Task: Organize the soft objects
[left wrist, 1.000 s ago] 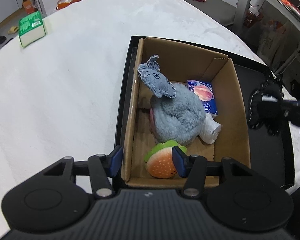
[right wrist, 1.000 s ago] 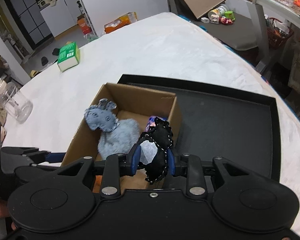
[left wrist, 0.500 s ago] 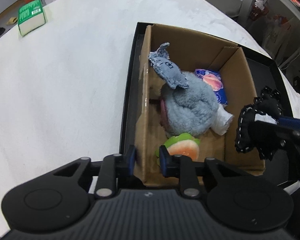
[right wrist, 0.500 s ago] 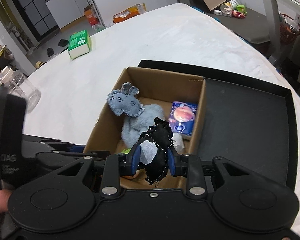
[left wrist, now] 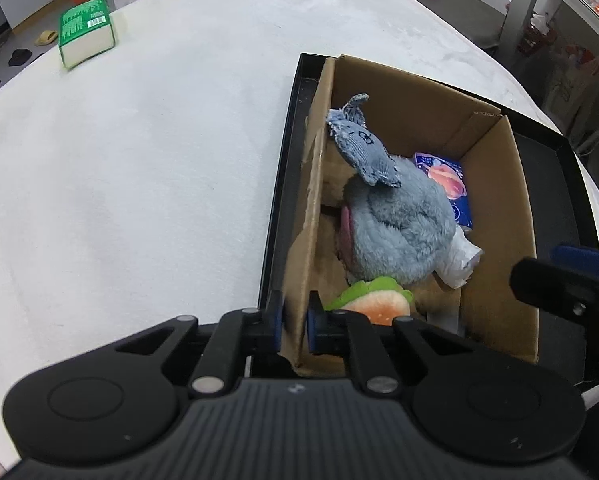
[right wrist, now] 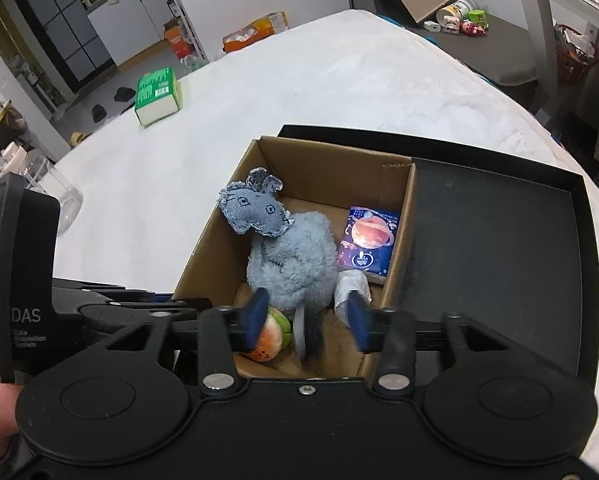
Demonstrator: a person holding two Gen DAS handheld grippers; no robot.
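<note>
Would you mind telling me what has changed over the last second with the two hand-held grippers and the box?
The right hand-held gripper opened and released the black stitched soft toy, now a blur dropping into the brown cardboard box. The left hand-held gripper closed onto the box's near-left wall. The grey plush elephant, burger toy and blue planet packet stayed put.

green tissue pack (right wrist: pixel 156 95), glass jar (right wrist: pixel 61 196)

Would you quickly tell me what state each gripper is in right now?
Left gripper: shut on the near wall of the cardboard box.
Right gripper: open above the box, gripping nothing; a blurred dark object sits between its fingers.
</note>
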